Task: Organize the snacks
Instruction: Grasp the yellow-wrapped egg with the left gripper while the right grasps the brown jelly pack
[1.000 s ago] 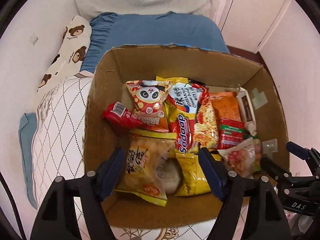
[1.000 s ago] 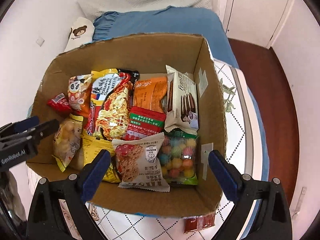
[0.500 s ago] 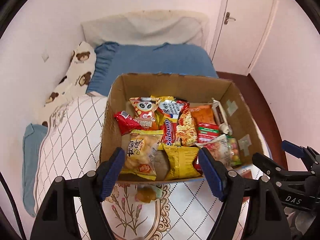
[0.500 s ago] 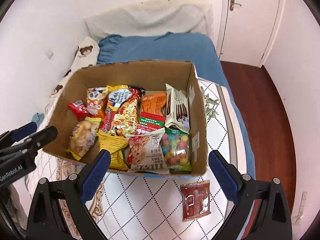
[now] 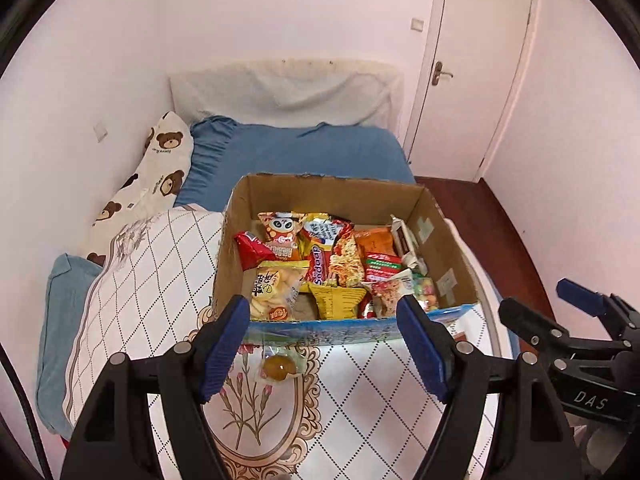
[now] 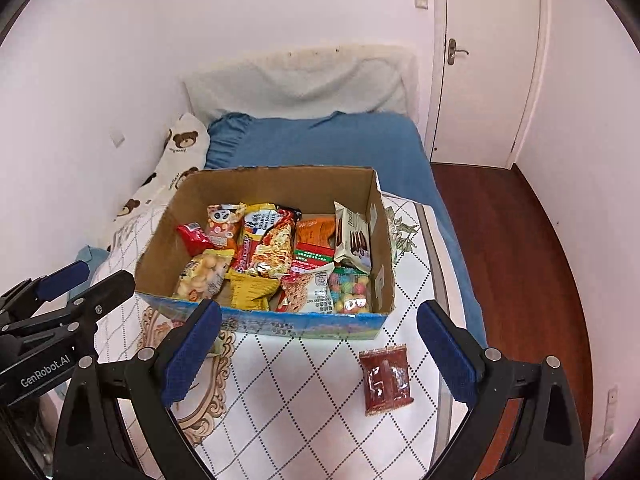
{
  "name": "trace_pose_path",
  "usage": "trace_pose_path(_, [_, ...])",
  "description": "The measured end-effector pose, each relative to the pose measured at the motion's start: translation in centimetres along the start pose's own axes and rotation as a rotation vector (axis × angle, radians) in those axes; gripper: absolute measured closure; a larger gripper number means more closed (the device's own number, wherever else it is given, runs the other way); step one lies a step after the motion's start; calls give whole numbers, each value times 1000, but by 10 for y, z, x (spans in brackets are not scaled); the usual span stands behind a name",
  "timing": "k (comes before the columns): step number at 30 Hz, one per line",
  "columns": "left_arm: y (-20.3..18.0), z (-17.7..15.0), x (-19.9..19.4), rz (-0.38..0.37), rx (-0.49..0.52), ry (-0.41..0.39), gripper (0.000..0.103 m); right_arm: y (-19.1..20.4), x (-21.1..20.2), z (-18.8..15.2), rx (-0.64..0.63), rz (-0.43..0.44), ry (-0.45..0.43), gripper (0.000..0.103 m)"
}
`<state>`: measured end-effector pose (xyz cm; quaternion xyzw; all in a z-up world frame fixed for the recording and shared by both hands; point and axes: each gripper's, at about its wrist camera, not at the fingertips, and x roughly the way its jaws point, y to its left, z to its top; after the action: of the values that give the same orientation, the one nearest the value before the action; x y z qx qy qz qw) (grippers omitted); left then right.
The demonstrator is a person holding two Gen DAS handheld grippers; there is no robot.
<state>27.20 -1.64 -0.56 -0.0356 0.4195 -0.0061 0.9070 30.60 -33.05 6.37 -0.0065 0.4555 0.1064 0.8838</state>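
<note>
A cardboard box [image 5: 332, 196] [image 6: 280, 184] full of several snack packets stands on the quilted bed cover. A small clear packet with a yellow-brown sweet [image 5: 279, 367] lies on the cover just in front of the box. A dark red snack packet [image 6: 385, 379] lies on the cover in front of the box's right corner. My left gripper [image 5: 326, 346] is open and empty, held above the cover near the sweet packet. My right gripper [image 6: 320, 350] is open and empty, left of the red packet.
A blue sheet [image 5: 300, 152] and a bear-print pillow [image 5: 156, 168] lie behind the box. A wall runs along the left. The bed's right edge drops to a dark wooden floor [image 6: 520, 260]. A white door [image 6: 484, 60] is at the back right.
Both grippers have pulled back and up from over the box. The box now looks smaller, and the sweet packet and red packet on the cover have come into view.
</note>
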Motion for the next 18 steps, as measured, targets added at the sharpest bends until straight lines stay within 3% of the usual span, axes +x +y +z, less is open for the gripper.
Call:
trace_pose_path(4, [2,-10,-4,-11,-16,-5,28,-4,-11,-7,50,75,-5,3])
trace_pose_path(5, [1,-15,0,-9,-11,5,24,-8,-10,-9,73,99,3,3])
trace_pose_path(6, [1,-20,6,-6,-6,26,9,-13,-8,-12,94,116,17,3])
trace_pose_path(7, [2,-28,15,-2,-8,54,3,-18,-3,-16,114,126,31,3])
trace_pose_path(12, [4,-69,62,27,-12,191,2,-53,38,-44,185,77,149,3])
trace_pose_path(15, [10,-98,90,14,-70,275,2,-76,78,-63,202,28,247,3])
trace_pose_path(18, [19,-125,108,27,-126,334,2,-95,126,-81,256,45,351,3])
